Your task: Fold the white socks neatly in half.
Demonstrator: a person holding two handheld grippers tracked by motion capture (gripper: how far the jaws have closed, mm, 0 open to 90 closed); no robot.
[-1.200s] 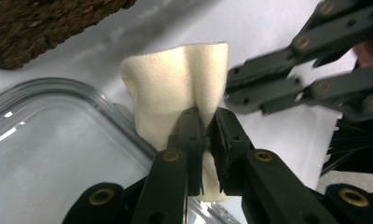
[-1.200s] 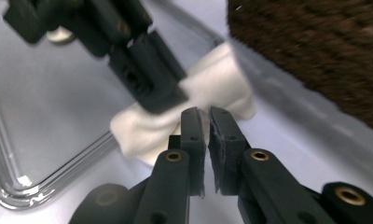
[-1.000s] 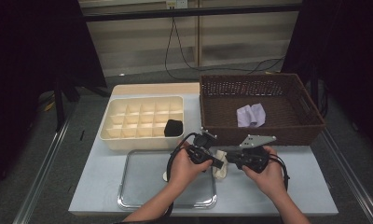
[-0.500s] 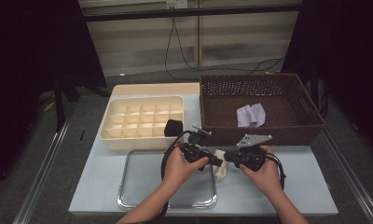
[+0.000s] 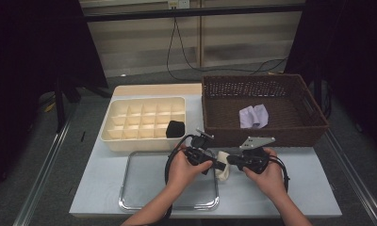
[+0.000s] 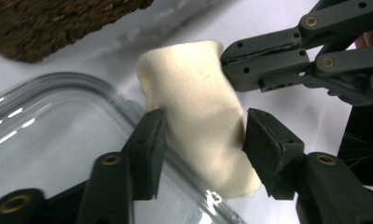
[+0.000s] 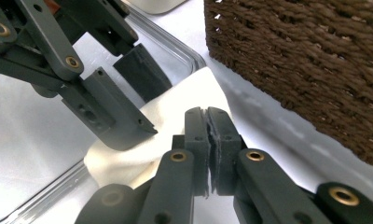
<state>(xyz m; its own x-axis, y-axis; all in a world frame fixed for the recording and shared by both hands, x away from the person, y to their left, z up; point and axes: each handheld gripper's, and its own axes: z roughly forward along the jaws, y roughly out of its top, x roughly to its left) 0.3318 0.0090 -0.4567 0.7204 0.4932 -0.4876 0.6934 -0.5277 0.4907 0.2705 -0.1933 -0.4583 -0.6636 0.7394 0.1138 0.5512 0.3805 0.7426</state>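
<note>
While right gripper [image 7: 208, 140] pinches cloth [image 6: 198, 116] edge, left gripper [image 6: 201, 140] just opening around it; placing in organizer [image 5: 130, 120] at 10 o'clock remains.

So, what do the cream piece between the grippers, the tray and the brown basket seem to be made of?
Cream piece: soft cloth, matte, with folds and a fine weave.
Tray: probably metal, since its rim and floor shine with reflections.
Basket: woven wicker or a similar fibre, dark brown and rough; I cannot tell whether natural or plastic.
</note>
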